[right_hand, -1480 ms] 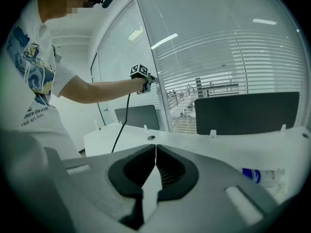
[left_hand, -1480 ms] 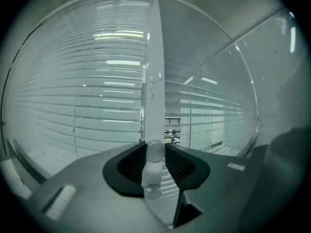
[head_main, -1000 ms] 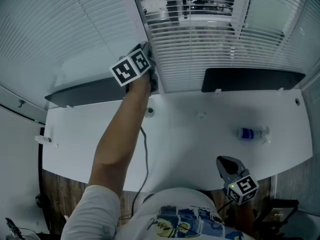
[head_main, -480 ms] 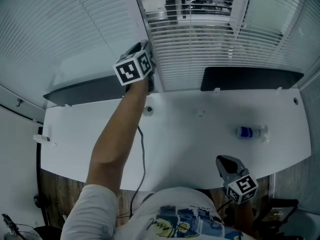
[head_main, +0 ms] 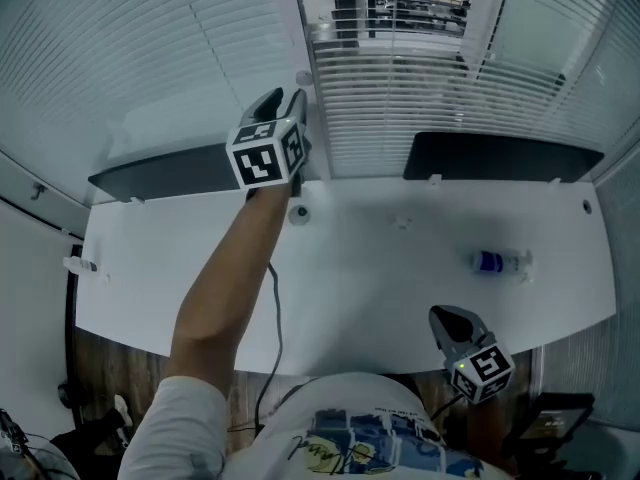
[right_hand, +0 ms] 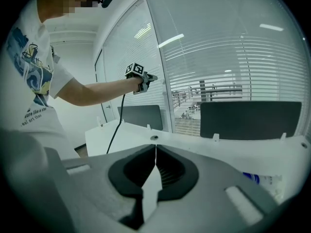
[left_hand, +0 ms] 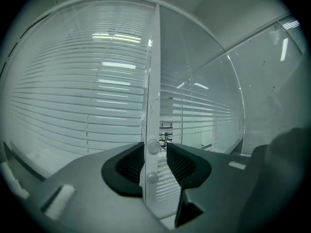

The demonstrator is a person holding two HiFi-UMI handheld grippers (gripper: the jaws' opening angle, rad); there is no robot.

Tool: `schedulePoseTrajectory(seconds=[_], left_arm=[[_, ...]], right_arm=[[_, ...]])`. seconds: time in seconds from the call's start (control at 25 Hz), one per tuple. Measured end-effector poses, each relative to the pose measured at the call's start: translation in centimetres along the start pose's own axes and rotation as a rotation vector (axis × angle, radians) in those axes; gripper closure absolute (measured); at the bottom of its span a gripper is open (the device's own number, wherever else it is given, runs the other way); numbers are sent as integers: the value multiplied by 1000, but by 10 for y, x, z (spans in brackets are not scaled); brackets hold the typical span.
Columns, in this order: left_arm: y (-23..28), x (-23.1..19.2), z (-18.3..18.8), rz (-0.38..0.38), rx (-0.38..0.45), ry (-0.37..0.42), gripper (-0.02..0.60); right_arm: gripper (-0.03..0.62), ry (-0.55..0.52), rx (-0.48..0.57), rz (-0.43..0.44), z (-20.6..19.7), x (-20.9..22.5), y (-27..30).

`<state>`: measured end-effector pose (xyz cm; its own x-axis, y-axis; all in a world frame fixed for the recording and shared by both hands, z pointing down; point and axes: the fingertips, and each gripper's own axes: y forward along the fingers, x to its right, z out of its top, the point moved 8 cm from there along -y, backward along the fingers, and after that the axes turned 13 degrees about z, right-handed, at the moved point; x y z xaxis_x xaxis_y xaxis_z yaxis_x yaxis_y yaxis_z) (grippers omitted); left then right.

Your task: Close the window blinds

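White slatted blinds (head_main: pixel 400 98), their tops cut off, cover the glass behind a white worktop (head_main: pixel 380 288); the middle pane's slats gape onto a room beyond. The left tongs (left_hand: pixel 155 161), just opening, stand spread around a knobbed white post (left_hand: pixel 148 130). The right tongs (right_hand: pixel 154 165) are pressed together and empty. A small bottle (head_main: pixel 497 263) lies on the worktop.
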<state>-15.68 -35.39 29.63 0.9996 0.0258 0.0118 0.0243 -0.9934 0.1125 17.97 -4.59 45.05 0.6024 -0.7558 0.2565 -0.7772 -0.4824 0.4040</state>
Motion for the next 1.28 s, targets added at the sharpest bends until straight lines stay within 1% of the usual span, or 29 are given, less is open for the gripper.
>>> schedulePoseTrajectory(seconds=[0.16, 0.32, 0.56, 0.76, 0.92, 1.16, 1.28], left_arm=[[-28, -6, 4, -8, 7, 37, 437], [-56, -15, 5, -34, 0, 28, 445], [-113, -29, -24, -90, -7, 56, 466], [-156, -42, -38, -116, -16, 74, 495], [-185, -49, -48, -137, -22, 72, 518], [-230, -54, -60, -183, -19, 55, 548], [-249, -56, -68, -212, -32, 47, 569]], right_arm=[[589, -32, 2, -1, 13, -10, -3], [589, -65, 8, -6, 32, -18, -1], [589, -112, 20, -9, 36, -39, 3], [589, -149, 49, -9, 49, -58, 1], [589, -166, 73, -19, 54, -71, 1], [589, -190, 78, -18, 53, -96, 6], [589, -202, 77, -13, 55, -106, 11]])
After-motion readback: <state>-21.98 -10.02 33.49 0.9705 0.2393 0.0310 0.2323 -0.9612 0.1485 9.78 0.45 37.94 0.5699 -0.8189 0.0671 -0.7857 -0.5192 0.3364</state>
